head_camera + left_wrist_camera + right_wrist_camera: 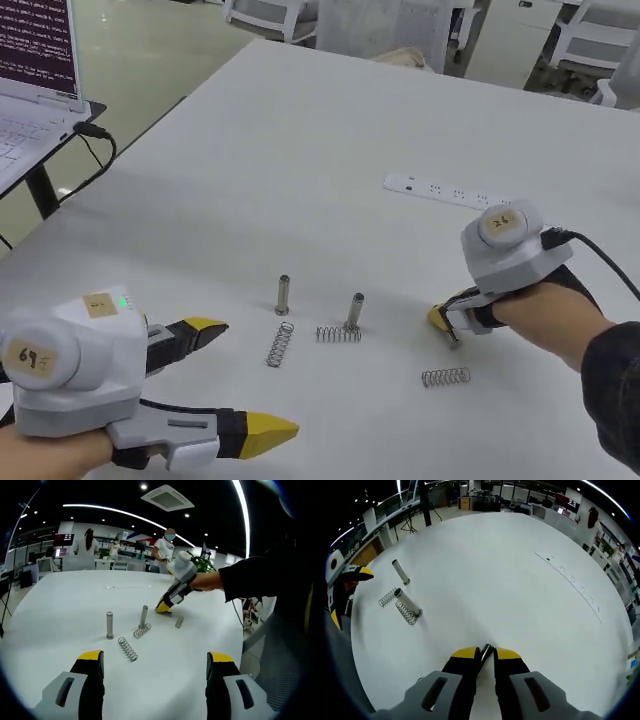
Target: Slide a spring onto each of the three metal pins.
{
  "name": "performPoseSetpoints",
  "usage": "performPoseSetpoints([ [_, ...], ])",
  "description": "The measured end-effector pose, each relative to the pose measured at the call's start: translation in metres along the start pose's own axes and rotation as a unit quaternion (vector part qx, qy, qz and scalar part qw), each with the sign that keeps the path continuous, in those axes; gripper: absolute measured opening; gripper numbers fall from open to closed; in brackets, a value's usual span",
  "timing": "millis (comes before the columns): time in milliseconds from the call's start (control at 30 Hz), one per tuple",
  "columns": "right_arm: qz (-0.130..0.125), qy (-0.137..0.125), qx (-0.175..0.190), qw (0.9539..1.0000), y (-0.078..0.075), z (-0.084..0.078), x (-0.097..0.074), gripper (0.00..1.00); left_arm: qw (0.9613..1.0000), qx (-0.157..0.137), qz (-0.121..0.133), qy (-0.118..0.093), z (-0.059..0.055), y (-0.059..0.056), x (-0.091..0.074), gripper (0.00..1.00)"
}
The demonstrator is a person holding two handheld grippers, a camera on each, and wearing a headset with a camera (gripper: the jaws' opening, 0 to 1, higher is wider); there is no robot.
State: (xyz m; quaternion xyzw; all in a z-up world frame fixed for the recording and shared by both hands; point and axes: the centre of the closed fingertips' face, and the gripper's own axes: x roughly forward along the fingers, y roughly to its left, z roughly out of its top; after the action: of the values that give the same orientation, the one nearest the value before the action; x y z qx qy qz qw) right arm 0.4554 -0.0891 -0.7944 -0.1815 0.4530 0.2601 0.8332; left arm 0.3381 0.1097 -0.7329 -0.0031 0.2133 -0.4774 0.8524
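Note:
Two metal pins stand upright on the white table, the left pin (283,295) and the right pin (354,311). One spring (280,343) lies in front of the left pin, a second spring (338,334) lies at the right pin's foot, and a third spring (446,376) lies further right. My right gripper (450,320) is shut on a third pin (486,652), held low at the table. At the near left my left gripper (240,378) hovers open, holding nothing, with the pins (109,625) and a spring (127,648) ahead of it.
A white power strip (445,190) lies at the far right of the table, and a cable runs from my right gripper. A laptop (35,60) sits on a stand beyond the left edge. People stand by desks in the background (167,550).

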Motion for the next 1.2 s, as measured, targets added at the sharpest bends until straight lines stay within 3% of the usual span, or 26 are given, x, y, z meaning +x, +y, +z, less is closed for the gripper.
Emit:
performPoseSetpoints([
  [700,-0.003,0.022,0.013,0.9997,0.002,-0.001,-0.001,0.06,1.0,-0.004,0.002,-0.007,0.003,0.002,-0.002,0.81],
  [1200,0.011,-0.007,0.057,0.9983,0.005,-0.002,-0.017,0.06,0.9999,0.003,-0.004,-0.01,0.007,-0.002,-0.001,0.8],
])
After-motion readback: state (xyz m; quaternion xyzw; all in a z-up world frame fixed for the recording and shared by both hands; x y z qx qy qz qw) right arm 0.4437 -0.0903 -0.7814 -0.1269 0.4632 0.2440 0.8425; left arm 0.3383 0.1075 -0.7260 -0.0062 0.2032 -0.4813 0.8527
